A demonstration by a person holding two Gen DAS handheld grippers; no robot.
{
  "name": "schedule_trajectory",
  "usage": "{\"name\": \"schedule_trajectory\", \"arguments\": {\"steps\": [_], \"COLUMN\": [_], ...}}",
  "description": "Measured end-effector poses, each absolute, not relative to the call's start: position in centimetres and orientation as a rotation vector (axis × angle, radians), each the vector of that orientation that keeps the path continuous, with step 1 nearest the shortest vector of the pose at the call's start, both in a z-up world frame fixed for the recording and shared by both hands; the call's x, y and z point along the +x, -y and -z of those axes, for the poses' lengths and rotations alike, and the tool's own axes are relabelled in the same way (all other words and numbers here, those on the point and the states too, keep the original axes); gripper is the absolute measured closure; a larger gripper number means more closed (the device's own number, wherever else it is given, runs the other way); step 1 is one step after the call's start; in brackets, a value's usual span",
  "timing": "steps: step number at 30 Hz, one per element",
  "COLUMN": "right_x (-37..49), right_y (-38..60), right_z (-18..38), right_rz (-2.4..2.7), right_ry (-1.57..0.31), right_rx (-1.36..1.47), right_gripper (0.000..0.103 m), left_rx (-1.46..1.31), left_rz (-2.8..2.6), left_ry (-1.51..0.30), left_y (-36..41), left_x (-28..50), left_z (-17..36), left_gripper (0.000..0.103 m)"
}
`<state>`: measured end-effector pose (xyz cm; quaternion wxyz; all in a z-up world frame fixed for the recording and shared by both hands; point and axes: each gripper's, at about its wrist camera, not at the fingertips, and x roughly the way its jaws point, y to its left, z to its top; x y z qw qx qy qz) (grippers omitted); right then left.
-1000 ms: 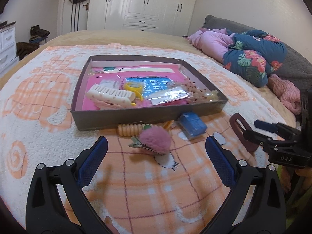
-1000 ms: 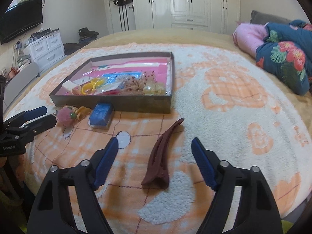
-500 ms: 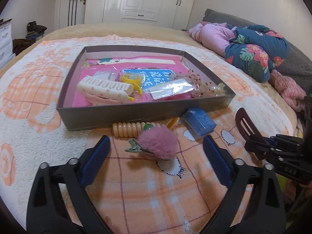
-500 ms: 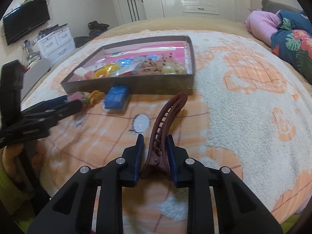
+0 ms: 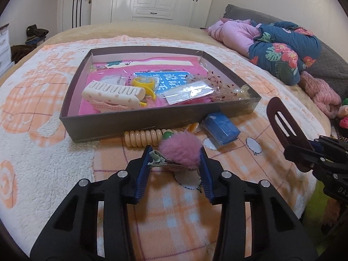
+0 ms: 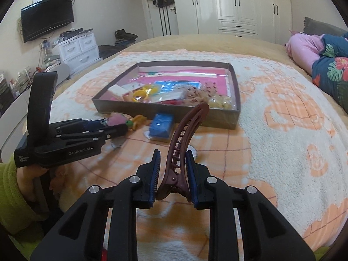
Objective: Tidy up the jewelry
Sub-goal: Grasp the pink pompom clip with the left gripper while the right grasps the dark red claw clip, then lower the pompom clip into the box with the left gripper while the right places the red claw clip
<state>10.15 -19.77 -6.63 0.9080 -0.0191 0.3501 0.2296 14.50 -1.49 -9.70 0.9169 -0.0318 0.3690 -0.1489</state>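
Pink pompom clip (image 5: pixel 179 153): centre of the left wrist frame, pinched between the fingers of the left gripper (image 5: pixel 175 165), on or just above the blanket (image 5: pixel 43 169); which cannot be told. Brown hair claw (image 6: pixel 184 143): centre of the right wrist frame, clamped at its hinge end by the right gripper (image 6: pixel 173 175), tip raised. Box (image 5: pixel 139 120): upper centre, already stocked. Advised: both pieces to be lifted over the near wall and released onto bare pink lining. Beige coil tie (image 5: pixel 143 138) and blue packet (image 5: pixel 220 128): outside the box, against its near wall.

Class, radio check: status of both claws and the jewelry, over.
Left claw shut on pompom clip. Right claw shut on brown clip, lifted. Box ahead; nothing blocking.
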Motion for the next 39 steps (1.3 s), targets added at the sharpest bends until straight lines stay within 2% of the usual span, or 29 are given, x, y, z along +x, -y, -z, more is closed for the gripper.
{"name": "schedule_trajectory", "arguments": {"steps": [24, 39], "right_x": [11.7, 14.8], "right_y": [14.0, 13.5], "right_z": [3.7, 2.6], "right_rz": [-0.576, -0.572], "right_ry": [-0.657, -0.635], "right_rx": [-0.129, -0.113], "right_gripper": [0.080, 0.080], "left_rx": [-0.144, -0.193], "left_rz": [0.246, 0.232], "left_ry": [-0.620, -0.607], "left_y": [-3.1, -4.3], "left_x": [13.0, 14.0], "left_z": [5.4, 4.7], "left_gripper": [0.071, 0.071]}}
